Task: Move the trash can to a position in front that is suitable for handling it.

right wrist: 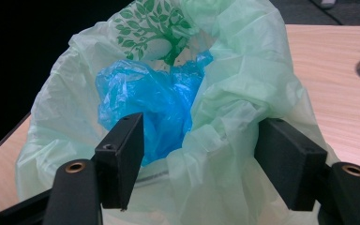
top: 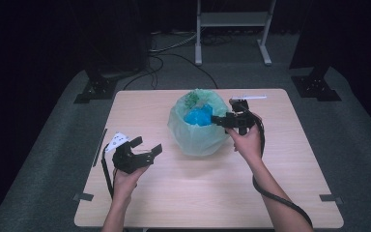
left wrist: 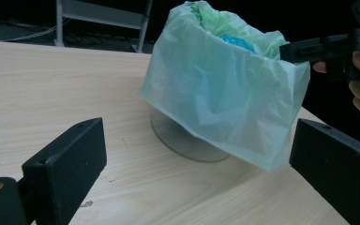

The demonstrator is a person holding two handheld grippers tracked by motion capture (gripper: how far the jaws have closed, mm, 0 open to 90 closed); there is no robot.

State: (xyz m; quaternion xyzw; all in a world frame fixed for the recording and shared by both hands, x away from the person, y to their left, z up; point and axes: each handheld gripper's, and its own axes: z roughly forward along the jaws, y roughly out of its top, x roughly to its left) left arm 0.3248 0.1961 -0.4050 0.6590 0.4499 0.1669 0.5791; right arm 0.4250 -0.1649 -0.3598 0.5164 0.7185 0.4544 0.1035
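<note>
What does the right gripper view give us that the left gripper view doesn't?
Right gripper view: down into the green bag, with its tree print and the whole blue bag inside; the right gripper is open, its jaws astride a fold of the rim.
Left gripper view: the bag's outer side, the grey base under it, and the open left gripper.
Both: green bag, blue plastic, wooden table.
</note>
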